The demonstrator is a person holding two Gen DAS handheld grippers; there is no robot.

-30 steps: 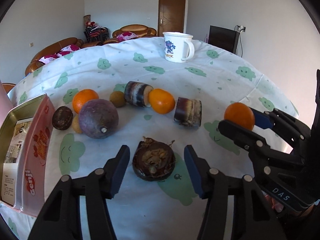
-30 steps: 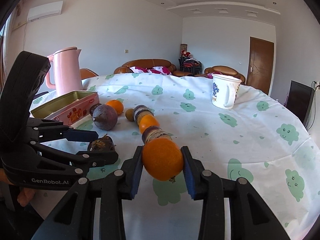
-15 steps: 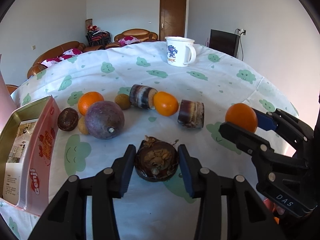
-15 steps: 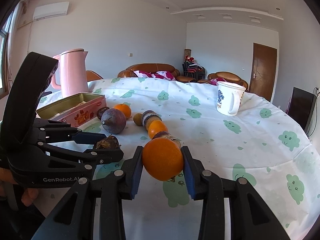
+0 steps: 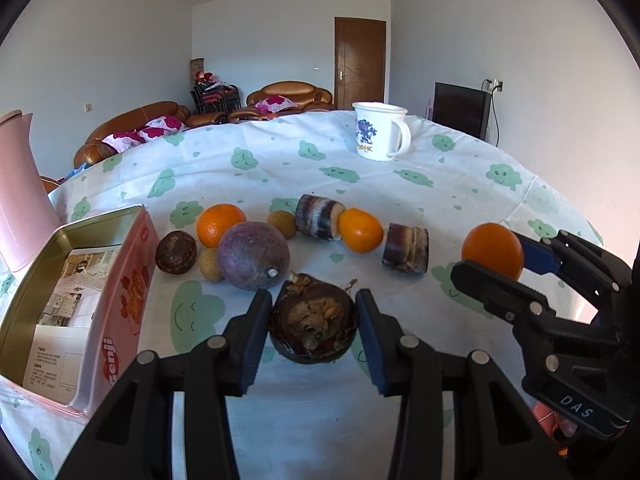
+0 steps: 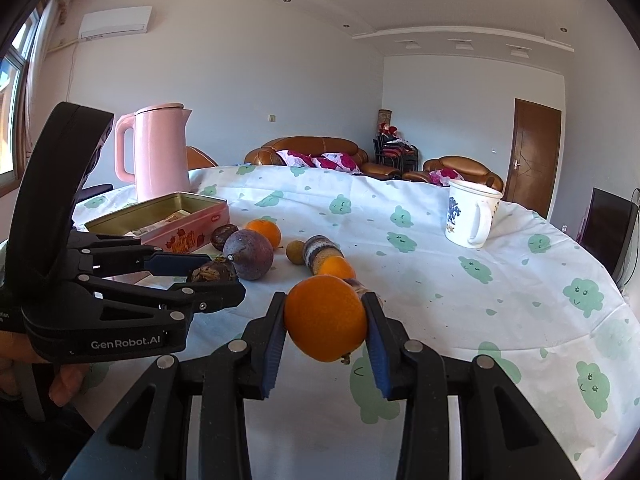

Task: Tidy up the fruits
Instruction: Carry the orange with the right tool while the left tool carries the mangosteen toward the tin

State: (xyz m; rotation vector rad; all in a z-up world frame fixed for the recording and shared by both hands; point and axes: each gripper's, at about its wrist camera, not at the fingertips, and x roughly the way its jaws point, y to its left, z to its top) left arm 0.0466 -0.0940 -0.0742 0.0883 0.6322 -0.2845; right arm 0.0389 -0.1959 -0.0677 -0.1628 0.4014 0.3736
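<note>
A: Looking in the pink tin [image 5: 100, 312]: only printed paper [image 5: 64, 312] inside. The mug's [image 5: 380, 132] contents are hidden.

B: The left gripper [image 5: 314, 322] clamps the brown fruit [image 5: 314, 326]; the right gripper [image 6: 326, 324] clamps an orange [image 6: 326, 324], over the table [image 6: 460, 320].

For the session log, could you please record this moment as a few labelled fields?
left gripper: shut on dark brown, rough, round fruit
right gripper: shut on round orange
pink metal tin: open, left of fruits
loose fruits: large purple round fruit, two more oranges
white printed mug: upright, far side
</note>
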